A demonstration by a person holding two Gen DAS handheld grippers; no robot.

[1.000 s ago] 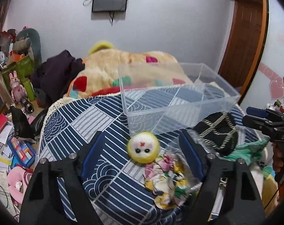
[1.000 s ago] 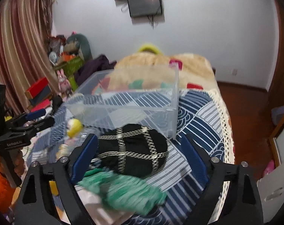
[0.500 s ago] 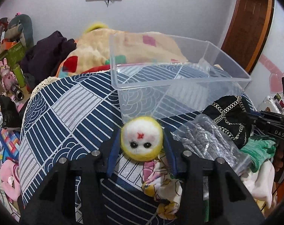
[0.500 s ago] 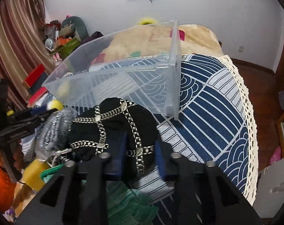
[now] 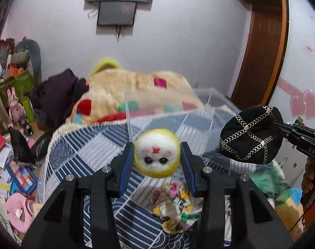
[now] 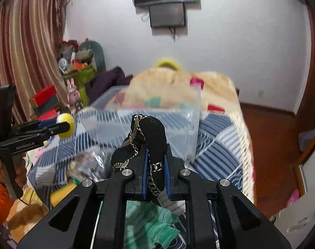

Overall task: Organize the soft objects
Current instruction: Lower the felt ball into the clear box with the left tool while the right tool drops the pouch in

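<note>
L gripper point(image 5: 157, 159) is clamping its blue-padded jaws on both sides of a round yellow-and-white felt toy point(image 5: 157, 155) w/ a red mark and two black eyes, holding it up off the bed, face toward the cam. R gripper point(image 6: 155, 166) is squeezing its jaws nearly together on a black cap w/ gold chain trim point(image 6: 149, 145), fabric bunching up above the pads and hanging clear of the bedding. In the L wrist view that cap point(image 5: 251, 134) is hanging off to the right at about the toy's height, well apart from it. Just beyond both grippers a clear plastic bin point(image 5: 178, 114) is sitting on the blue-and-white patterned bedspread point(image 5: 78, 151), blurred in both views. Below the L gripper a floral cloth point(image 5: 174, 205) is lying on the spread; below the R one a green knit piece point(image 6: 149, 224) is lying beside a crinkly silver bag point(image 6: 89, 164). Further back a beige fleece blanket point(image 5: 136, 89) is piled toward the wall, w/ a dark screen point(image 5: 118, 12) mounted above.
</note>
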